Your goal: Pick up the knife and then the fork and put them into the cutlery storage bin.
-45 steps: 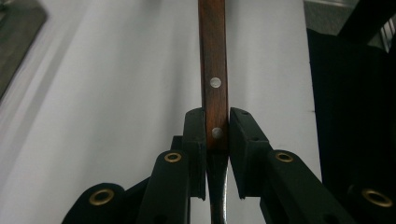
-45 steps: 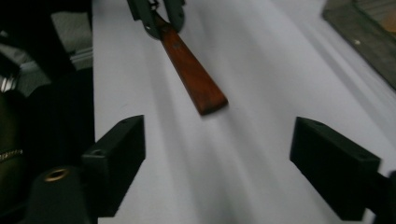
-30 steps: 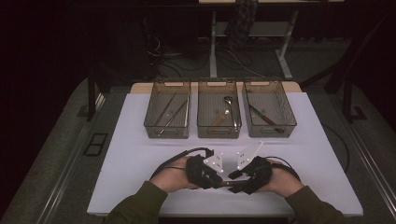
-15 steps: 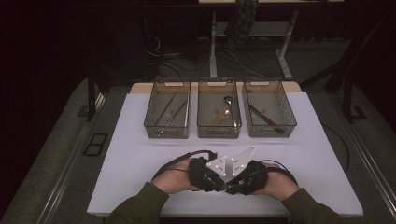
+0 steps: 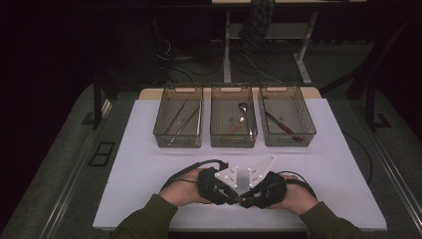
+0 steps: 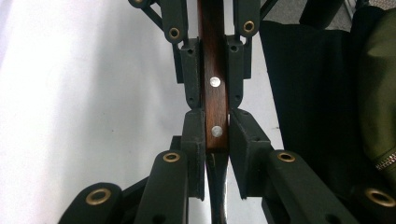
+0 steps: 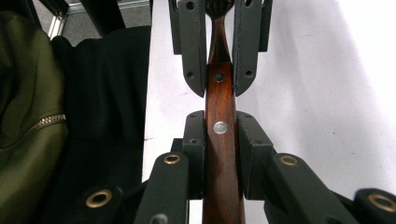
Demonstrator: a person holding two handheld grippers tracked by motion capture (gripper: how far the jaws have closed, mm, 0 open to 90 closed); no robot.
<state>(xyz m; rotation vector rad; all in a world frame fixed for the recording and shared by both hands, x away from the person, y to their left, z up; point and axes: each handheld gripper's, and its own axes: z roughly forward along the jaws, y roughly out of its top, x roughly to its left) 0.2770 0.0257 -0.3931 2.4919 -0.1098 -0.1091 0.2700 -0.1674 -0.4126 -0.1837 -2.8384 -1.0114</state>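
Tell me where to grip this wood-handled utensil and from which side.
Grip the wooden handle at its straight stretch between the rivets, squeezing its narrow edges. Come in along its length from the butt end: the sides there are flat and parallel, the neck tapers.

The left gripper [image 6: 216, 140] clamps a riveted brown wooden handle [image 6: 214, 100] between its black jaws, while the right gripper [image 6: 212, 60] grips the same handle just beyond, above the white table [image 6: 84, 93].
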